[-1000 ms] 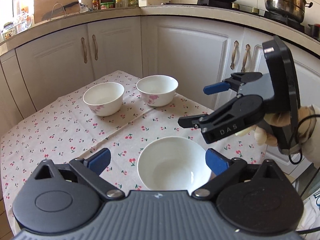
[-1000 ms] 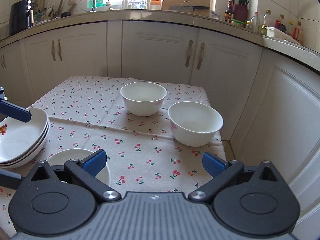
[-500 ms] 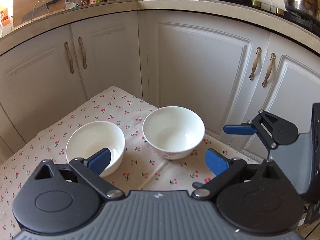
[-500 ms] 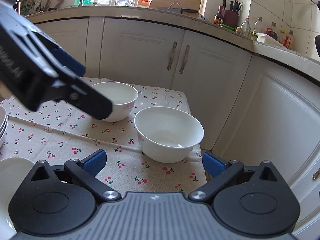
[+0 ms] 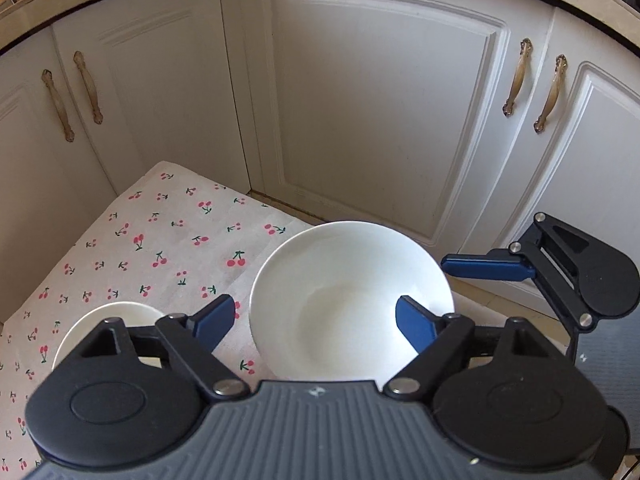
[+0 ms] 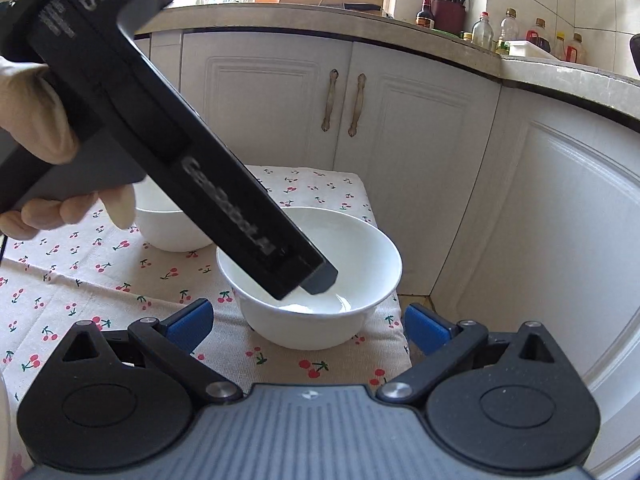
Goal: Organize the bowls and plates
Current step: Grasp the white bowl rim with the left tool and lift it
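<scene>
**A:** What are the fingers doing?

**B:** The left gripper (image 5: 316,322) has just been closing its jaws; one blue pad is sitting inside the white bowl (image 5: 352,300) and the other outside its near wall, with no clear press on the rim. The right gripper (image 6: 306,326) is hovering with its jaws spread wide and nothing between the pads, just short of the same bowl.

**A:** Where is that bowl sitting?

**B:** At the corner of the cherry-print tablecloth (image 5: 160,248), nearest the white cabinet doors (image 5: 380,120). A second white bowl (image 6: 172,228) is resting just beside it, farther along the cloth.

**A:** And beyond that?

**B:** In the right wrist view, a gloved hand (image 6: 44,120) is gripping the left tool's black body, which is slanting down over the bowl. Bottles (image 6: 484,32) and a knife holder (image 6: 450,8) are lining the countertop (image 6: 440,36) behind.
</scene>
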